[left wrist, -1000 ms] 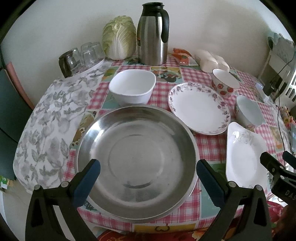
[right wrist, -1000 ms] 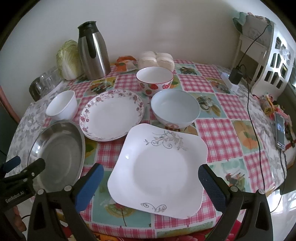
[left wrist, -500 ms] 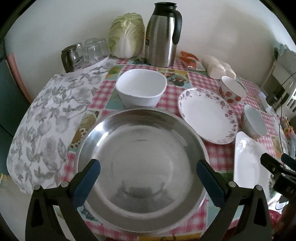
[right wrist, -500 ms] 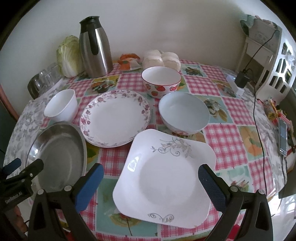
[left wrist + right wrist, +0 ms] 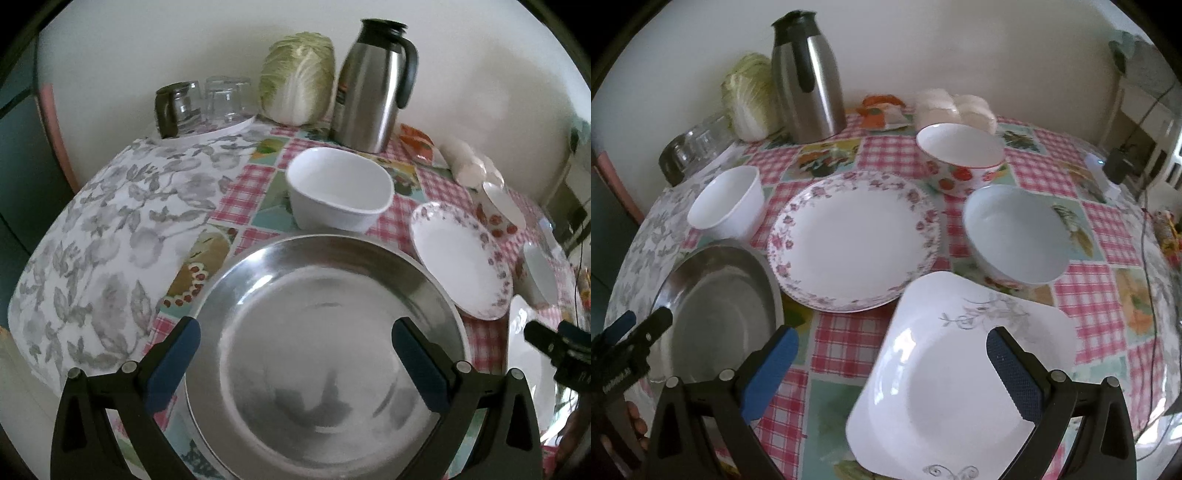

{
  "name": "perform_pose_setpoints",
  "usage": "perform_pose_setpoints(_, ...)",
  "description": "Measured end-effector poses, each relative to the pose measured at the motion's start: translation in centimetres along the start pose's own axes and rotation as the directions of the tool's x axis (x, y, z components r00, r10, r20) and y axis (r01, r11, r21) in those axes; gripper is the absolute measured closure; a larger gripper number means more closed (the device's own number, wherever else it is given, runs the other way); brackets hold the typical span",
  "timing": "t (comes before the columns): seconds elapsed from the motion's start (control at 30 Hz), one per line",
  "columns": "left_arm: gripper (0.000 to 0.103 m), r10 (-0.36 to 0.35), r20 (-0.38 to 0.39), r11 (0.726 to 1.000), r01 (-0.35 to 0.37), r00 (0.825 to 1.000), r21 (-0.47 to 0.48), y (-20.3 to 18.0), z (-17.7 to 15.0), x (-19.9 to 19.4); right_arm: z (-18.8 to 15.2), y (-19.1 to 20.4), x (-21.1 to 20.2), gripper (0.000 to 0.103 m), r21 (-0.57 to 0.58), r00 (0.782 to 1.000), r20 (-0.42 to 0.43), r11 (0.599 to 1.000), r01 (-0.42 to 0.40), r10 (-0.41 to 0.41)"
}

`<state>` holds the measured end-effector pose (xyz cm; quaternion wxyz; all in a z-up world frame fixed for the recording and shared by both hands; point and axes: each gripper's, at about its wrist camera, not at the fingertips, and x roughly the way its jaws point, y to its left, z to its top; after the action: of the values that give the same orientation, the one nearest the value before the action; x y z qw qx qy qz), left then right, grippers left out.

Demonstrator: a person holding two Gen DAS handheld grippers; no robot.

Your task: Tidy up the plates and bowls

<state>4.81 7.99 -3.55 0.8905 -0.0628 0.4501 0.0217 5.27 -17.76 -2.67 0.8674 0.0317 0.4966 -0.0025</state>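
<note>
**Both grippers poised over wide, slippery dishes**

The fingers of the left gripper (image 5: 295,354) stood spread wide, holding nothing, with the steel dish (image 5: 325,350) lying flat on the table between and below them. The right gripper (image 5: 892,363) was likewise spread and empty, hovering over the near part of the square white plate (image 5: 960,369), whose near corner sat close to the table edge.

The rest of the crockery lay apart on the checked tablecloth (image 5: 842,339): a floral-rimmed round plate (image 5: 853,240) in the middle, its rim just beside the steel dish; a small white bowl (image 5: 338,194) behind the dish; a pale blue bowl (image 5: 1015,236) beyond the square plate; and a strawberry-patterned bowl (image 5: 962,157) farther back. Nothing was stacked, so the sorting looked barely begun.

The main risk seemed to be the grip itself. Both dishes looked wider than the spread fingers, so only a rim pinch appeared possible, and a shallow bite on smooth steel or glazed ceramic could let the dish swing down or slip free. Nudging the square plate toward the person might tip it off the edge. Lifting the steel dish carelessly might knock the floral rim beside it, and a wide swing backward could reach the thermos (image 5: 373,85) or the glasses (image 5: 207,99).
</note>
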Motion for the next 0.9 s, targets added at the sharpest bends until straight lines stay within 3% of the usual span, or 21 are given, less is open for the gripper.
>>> perform_pose_setpoints(0.13, 0.0, -0.006, -0.024, 1.0, 0.006, 1.0, -0.018, 1.2, -0.2, 0.8, -0.2, 1.2, 0.8, 0.0, -0.045, 0.999, -0.013, 0.998, -0.034, 0.033)
perform_pose_setpoints(0.3, 0.0, 0.035, -0.051, 0.999, -0.037, 0.998, -0.038, 2.9, -0.7, 1.6, -0.3, 2.4, 1.6, 0.004, -0.069, 0.996, -0.029, 0.994, -0.087, 0.085)
perform_pose_setpoints(0.6, 0.002, 0.065, -0.079, 0.99, -0.074, 0.995, -0.119, 6.0, -1.5, 2.3, -0.9, 4.8, 3.1, 0.035, -0.125, 0.982, -0.072, 0.975, -0.184, 0.176)
perform_pose_setpoints(0.67, 0.011, 0.052, -0.089, 0.988, -0.064, 0.995, -0.139, 6.5, -1.7, 2.5, -1.2, 5.2, 3.6, 0.047, -0.132, 0.976, -0.096, 0.97, -0.207, 0.195)
perform_pose_setpoints(0.73, 0.024, 0.031, -0.108, 0.986, -0.048, 0.994, -0.159, 6.9, -1.8, 2.9, -1.4, 5.7, 3.9, 0.053, -0.142, 0.975, -0.108, 0.968, -0.208, 0.194)
perform_pose_setpoints(0.87, 0.038, 0.008, -0.128, 0.985, -0.03, 0.992, -0.171, 7.0, -2.1, 3.2, -1.6, 6.2, 4.7, 0.066, -0.156, 0.97, -0.133, 0.962, -0.225, 0.205)
perform_pose_setpoints(0.9, 0.046, 0.005, -0.133, 0.985, -0.028, 0.991, -0.171, 7.0, -2.1, 3.3, -1.7, 6.4, 4.9, 0.067, -0.158, 0.969, -0.134, 0.96, -0.23, 0.209)
